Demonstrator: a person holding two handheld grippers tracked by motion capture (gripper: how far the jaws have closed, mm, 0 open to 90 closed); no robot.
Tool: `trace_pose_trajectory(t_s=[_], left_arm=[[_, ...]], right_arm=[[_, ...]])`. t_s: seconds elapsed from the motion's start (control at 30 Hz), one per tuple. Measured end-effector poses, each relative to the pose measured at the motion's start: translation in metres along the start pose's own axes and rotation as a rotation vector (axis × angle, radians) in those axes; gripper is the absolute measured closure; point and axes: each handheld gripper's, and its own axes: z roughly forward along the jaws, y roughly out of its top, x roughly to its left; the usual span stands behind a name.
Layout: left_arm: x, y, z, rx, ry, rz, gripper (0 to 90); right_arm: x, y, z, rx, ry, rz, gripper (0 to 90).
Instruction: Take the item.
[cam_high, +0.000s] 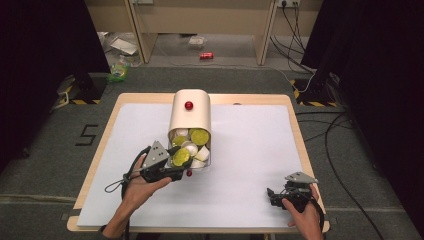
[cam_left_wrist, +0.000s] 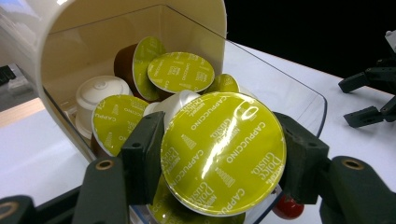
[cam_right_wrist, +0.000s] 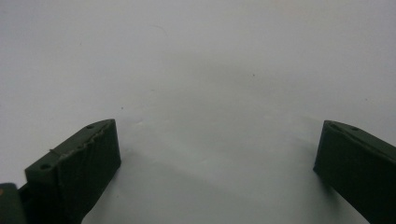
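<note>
While clamped — glossy round capsule (cam_left_wrist: 223, 154).

A wooden table (cam_high: 295, 125) carries a white sheet (cam_high: 250, 150) bearing a cream capsule box (cam_high: 190, 117).

One cream capsule dispenser (cam_high: 189, 117) stands on one table (cam_high: 250, 150). Green-lidded capsules (cam_left_wrist: 223, 151): at least five visible. White capsules (cam_left_wrist: 100, 93): at least two. Red knobs (cam_high: 188, 105): two. Grippers: two, left gripper (cam_high: 175, 165) and right gripper (cam_high: 272, 195).
</note>
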Motion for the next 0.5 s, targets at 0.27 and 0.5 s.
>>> trace_pose_trajectory(t_s=[0.27,0.5], left_arm=[[0.000,0.004,-0.006,-0.032,-0.011,-0.009,39.8],[0.001,0.006,-0.012,-0.051,-0.019,-0.018,39.8]], right_arm=[[0.000,0.000,0.000,0.000,0.000,0.001,0.6],[0.001,0.000,0.000,0.002,-0.002,0.009,0.6]])
